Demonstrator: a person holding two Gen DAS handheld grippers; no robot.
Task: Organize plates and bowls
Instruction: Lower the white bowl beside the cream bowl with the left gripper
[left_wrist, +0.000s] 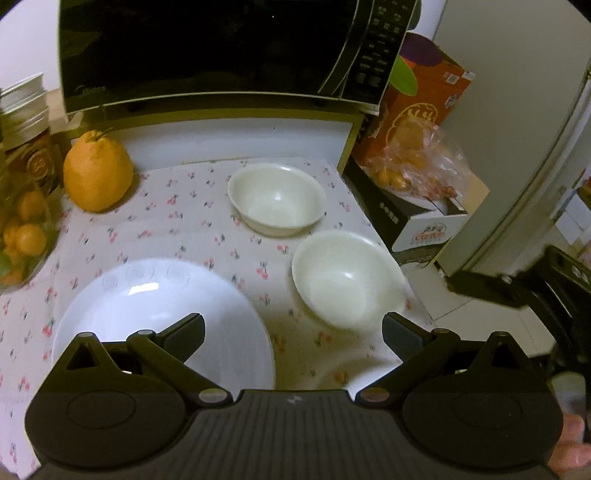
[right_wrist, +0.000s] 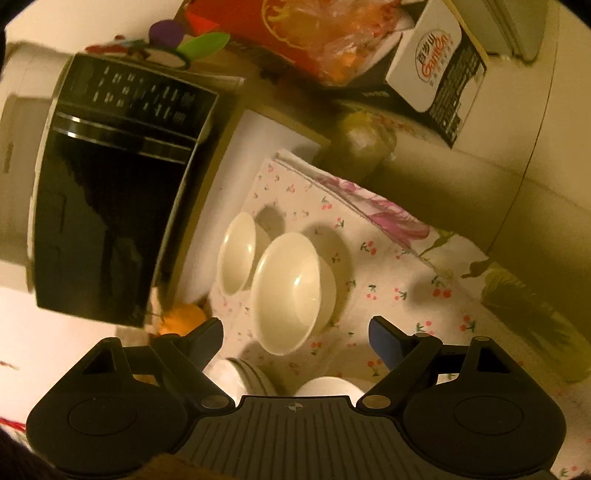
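Two cream bowls sit upright on a cherry-print cloth: a far bowl (left_wrist: 277, 199) and a near bowl (left_wrist: 347, 277) close to the cloth's right edge. A white plate (left_wrist: 147, 302) lies at the front left. My left gripper (left_wrist: 293, 332) is open and empty, above the cloth between the plate and the near bowl. In the right wrist view the near bowl (right_wrist: 291, 291) and far bowl (right_wrist: 236, 262) lie ahead. My right gripper (right_wrist: 295, 332) is open and empty, just short of the near bowl. Stacked white dishes (right_wrist: 243, 376) and another white dish (right_wrist: 328, 387) sit under it.
A black microwave (left_wrist: 221, 51) stands behind the cloth. A large orange fruit (left_wrist: 98, 171) sits at back left, a bowl of small oranges (left_wrist: 22, 236) at the left edge. Boxes and bagged fruit (left_wrist: 417, 162) stand off the right side. A fridge (left_wrist: 535, 147) is further right.
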